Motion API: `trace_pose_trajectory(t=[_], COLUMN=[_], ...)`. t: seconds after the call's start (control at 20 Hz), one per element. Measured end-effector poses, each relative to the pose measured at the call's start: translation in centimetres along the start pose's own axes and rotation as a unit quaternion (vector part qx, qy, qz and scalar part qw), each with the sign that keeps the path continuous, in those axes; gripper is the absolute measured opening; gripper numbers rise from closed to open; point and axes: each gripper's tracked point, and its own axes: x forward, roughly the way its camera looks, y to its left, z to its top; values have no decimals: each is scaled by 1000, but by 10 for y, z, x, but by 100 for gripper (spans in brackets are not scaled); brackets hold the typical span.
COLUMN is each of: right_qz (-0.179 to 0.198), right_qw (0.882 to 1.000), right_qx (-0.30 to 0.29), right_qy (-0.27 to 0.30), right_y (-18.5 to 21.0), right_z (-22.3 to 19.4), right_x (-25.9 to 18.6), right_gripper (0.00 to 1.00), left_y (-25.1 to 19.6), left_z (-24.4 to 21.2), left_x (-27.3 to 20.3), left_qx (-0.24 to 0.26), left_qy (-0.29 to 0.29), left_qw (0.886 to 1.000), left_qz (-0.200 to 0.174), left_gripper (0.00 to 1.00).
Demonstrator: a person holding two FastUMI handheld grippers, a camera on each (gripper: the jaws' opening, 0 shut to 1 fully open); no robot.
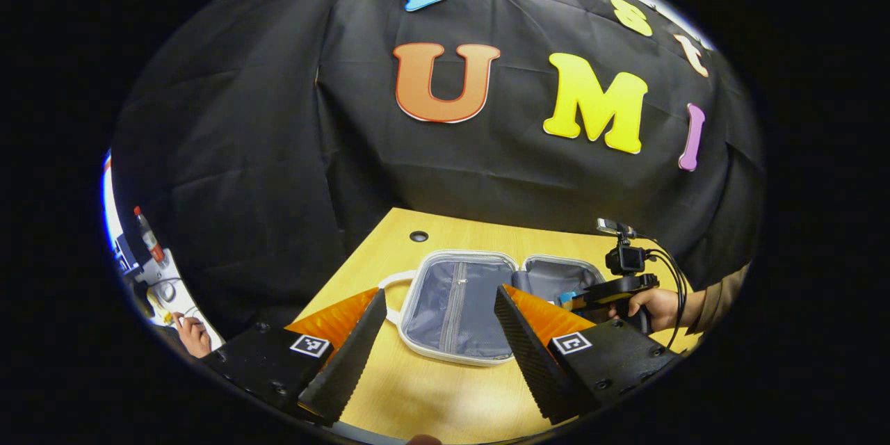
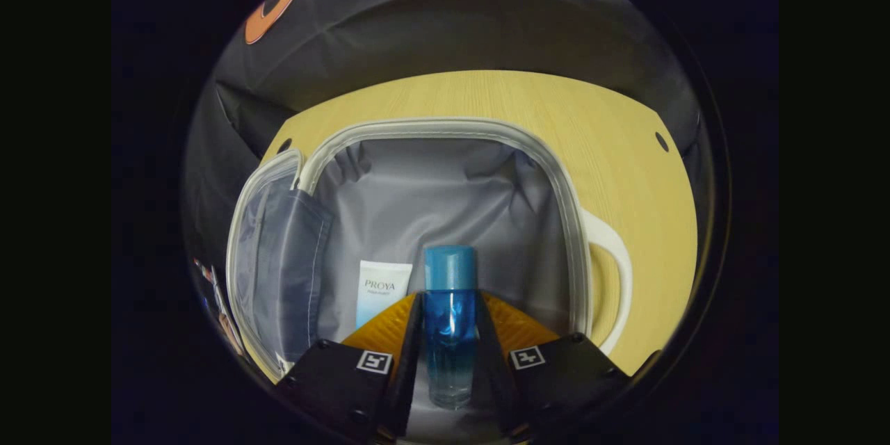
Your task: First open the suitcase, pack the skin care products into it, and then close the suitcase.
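The grey suitcase [image 1: 452, 313] lies open on the wooden table, its white rim [image 2: 487, 128] around a grey fabric lining. Above the table in front of it, my left gripper [image 1: 440, 292] stands open with nothing between its fingers. My right gripper [image 2: 450, 299] is shut on a clear blue bottle [image 2: 450, 334] with a blue cap, held over the suitcase's inside. A white tube [image 2: 382, 288] lies on the lining just left of the bottle. In the left gripper view, the right gripper [image 1: 571, 300] and the hand holding it reach over the suitcase's right half.
The suitcase lid [image 2: 278, 257] lies folded out to the left and its white handle [image 2: 615, 271] sticks out to the right. The table [image 1: 417, 389] has small round holes near its far corners. A second person's hand [image 1: 195, 334] rests at a bench beyond the table's left.
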Motion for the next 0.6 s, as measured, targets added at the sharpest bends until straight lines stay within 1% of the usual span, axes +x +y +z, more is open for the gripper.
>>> trace_pose_trajectory(t=[0.05,0.15,0.25,0.3,0.4,0.45,0.5,0.55,0.6], right_qz=[11,35,42,39,36,36,35,37,39], right_qw=[1000,999,996,994,986,980,973,965,957], right_qx=[-2,-15,-43,-59,-94,-112,-129,-146,-162], right_qy=[-6,-24,-60,-85,-132,-160,-189,-215,-239], right_y=[4,13,16,14,13,10,9,7,5], right_z=[1,5,13,18,25,30,34,37,38], right_x=[-5,-24,-57,-74,-115,-139,-162,-188,-214], right_gripper=[46,53,75,79,81,81,77,81,81], left_y=[3,15,32,40,55,62,66,66,68], left_z=[-2,-12,-17,-22,-34,-41,-49,-58,-65], left_x=[7,25,48,60,83,97,109,123,130], left_qx=[-10,-10,-27,-46,-93,-119,-147,-177,-203], left_qy=[5,23,30,37,56,71,86,101,116], left_qw=[1000,1000,999,998,993,989,984,976,969], left_qz=[-6,-15,-19,-24,-40,-47,-59,-74,-86], left_gripper=[100,100,99,99,99,98,98,98,98])
